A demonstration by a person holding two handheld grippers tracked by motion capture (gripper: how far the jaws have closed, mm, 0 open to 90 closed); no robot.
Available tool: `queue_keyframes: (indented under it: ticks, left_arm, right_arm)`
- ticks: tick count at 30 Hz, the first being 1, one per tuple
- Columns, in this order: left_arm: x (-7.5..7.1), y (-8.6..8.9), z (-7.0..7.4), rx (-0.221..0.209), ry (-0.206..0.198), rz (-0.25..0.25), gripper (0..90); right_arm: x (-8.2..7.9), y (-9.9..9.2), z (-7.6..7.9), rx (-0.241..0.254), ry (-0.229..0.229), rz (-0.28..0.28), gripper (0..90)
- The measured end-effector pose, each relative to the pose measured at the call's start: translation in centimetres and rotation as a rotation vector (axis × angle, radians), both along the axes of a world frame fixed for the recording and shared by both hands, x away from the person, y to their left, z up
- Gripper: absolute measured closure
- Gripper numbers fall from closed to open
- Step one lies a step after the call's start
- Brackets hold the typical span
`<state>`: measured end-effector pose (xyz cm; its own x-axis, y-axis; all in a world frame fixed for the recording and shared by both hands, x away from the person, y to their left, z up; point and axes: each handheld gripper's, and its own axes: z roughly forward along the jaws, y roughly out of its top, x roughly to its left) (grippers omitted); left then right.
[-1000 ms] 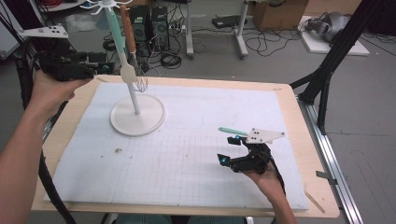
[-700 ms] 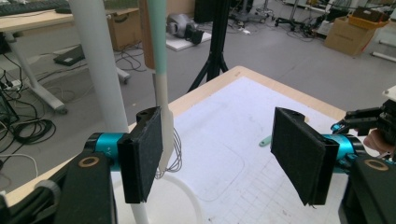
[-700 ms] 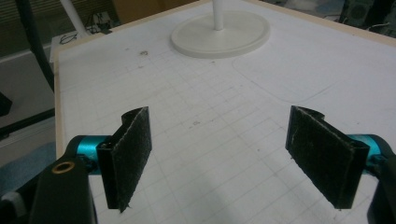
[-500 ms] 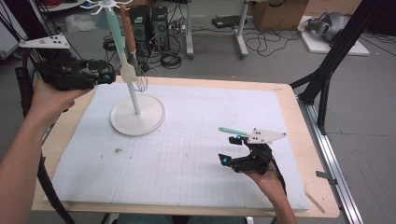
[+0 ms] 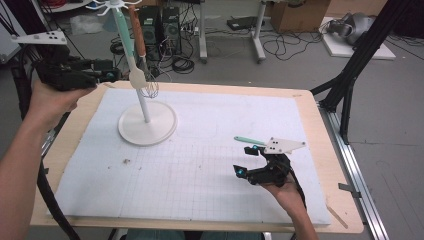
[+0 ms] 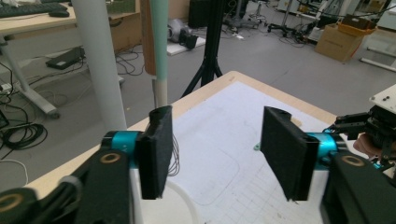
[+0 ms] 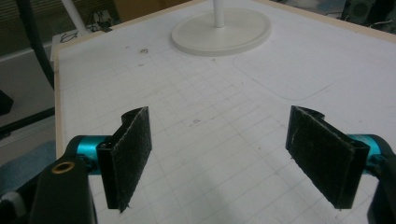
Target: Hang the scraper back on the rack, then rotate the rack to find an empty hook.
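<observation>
White stand (image 5: 146, 120) rises upright from its round base on the tabletop (image 5: 320, 125); two utensils, a mint spatula (image 5: 131, 55) and a wooden-handled whisk (image 5: 145, 70), hang down its pole, long axes vertical. Left claw (image 5: 107, 76) sits just left of the pole. Right claw (image 5: 245, 162) rests well right of the stand, beside one mint handle (image 5: 248, 141).

Left claw (image 6: 215, 154), jaws apart and just closing, holds nothing; the whisk (image 6: 173, 151) is behind one jaw.

Right claw (image 7: 217, 161) gapes empty, facing the stand (image 7: 222, 29).

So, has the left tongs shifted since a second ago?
Yes, slightly: the left tongs have drawn back left, away from the stand's pole, toward the table's left edge. Its jaws have just been closing, nothing between them.
</observation>
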<state>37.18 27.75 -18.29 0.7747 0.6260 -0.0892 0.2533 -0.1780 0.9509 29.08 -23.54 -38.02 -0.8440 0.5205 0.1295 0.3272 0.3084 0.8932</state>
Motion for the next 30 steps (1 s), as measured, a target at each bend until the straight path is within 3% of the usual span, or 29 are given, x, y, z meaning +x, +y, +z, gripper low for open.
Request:
queue_keyframes:
  ticks: [5,12,30]
  left_arm:
    - [0.1,0.7,0.4,-0.018,0.001,-0.013,68.7]
    - [0.6,1.1,1.1,-0.018,-0.004,-0.043,83.9]
    - [3.1,0.4,4.9,-0.073,-0.060,-0.050,89.4]
  right_arm:
    - [0.0,-0.2,0.0,0.006,0.002,-0.004,21.2]
    - [-0.1,-0.2,0.1,0.005,-0.005,-0.005,21.3]
    - [0.4,-0.6,-0.1,0.013,0.009,-0.020,21.3]
